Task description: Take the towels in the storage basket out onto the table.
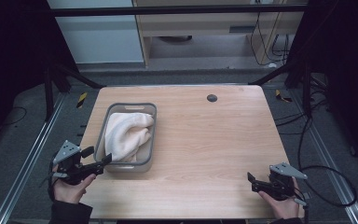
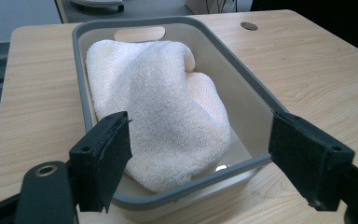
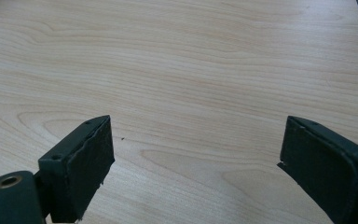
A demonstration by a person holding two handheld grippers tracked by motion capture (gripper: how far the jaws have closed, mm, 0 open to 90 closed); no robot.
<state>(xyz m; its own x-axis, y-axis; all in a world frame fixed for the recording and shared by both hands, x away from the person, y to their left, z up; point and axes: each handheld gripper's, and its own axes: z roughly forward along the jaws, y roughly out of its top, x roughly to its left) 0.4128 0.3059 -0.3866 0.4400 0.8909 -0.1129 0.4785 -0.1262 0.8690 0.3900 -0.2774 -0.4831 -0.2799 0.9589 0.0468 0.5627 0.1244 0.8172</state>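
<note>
softly, fluffy cream towel (image 2: 161,116) fills rounded grey bin (image 2: 242,70)

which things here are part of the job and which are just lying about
In the job:
cream towel
grey basket holding it
left tool, open at the basket's near end

Lying about:
right tool, open over bare table
round grommet
cables on the floor

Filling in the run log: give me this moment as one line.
left gripper: open, at near rim of grey plastic bin | cream terry towel: in bin | right gripper: open over bare wooden table
</note>
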